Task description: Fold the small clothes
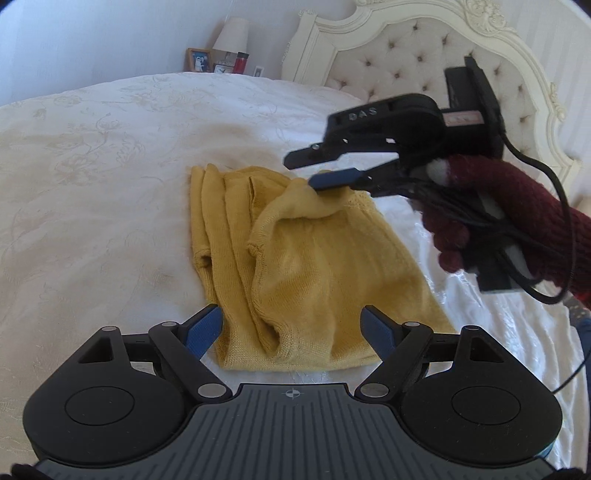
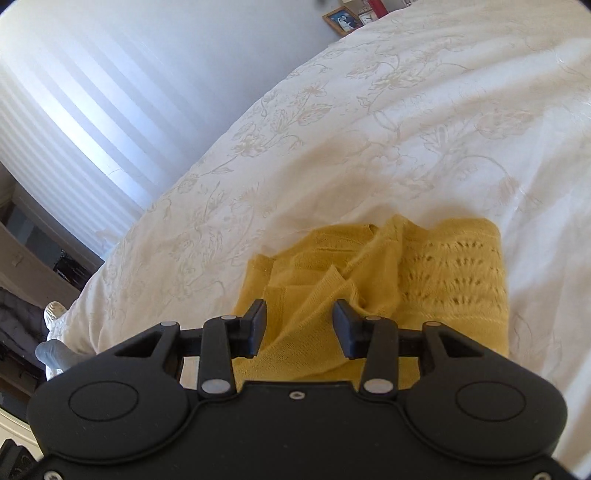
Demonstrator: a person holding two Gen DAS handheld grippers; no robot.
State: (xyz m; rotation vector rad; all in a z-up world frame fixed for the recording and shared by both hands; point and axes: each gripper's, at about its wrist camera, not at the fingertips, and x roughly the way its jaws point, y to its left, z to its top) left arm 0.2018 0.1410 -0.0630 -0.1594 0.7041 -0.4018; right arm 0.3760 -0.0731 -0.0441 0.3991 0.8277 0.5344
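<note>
Left wrist view: a yellow knitted garment point(image 1: 295, 266) lies partly folded on a cream bedspread point(image 1: 92, 184) with a woven floral pattern. Its left portion forms several long parallel pleats, while the right portion is a broader flat panel with a ribbed hem at the near edge. The left gripper point(image 1: 293, 332) hangs above the near hem with its jaws spread wide; its blue-padded fingers point(image 1: 205, 328) flank the cloth on either side and nothing is gripped between them. The right gripper point(image 1: 314, 170), held by a hand in a dark red knitted glove point(image 1: 472, 221), enters from the right above the far end of the garment. Its jaws stand partly apart. The lower blue pad sits at a raised peak of yellow fabric; whether the cloth is caught there cannot be told. A black cable point(image 1: 546, 184) loops around the gloved hand. Behind stand a tufted cream headboard point(image 1: 424, 51), a lamp point(image 1: 231, 33) and a framed photo point(image 1: 198, 60).

Right wrist view: the right gripper point(image 2: 299, 325) points down at the garment point(image 2: 424, 280), whose rumpled folds and openwork panel lie just beyond the fingertips. The jaws are partly apart, with fabric visible in the gap behind them and no pad seen pressing on it. The bedspread point(image 2: 369, 129) fills the background.
</note>
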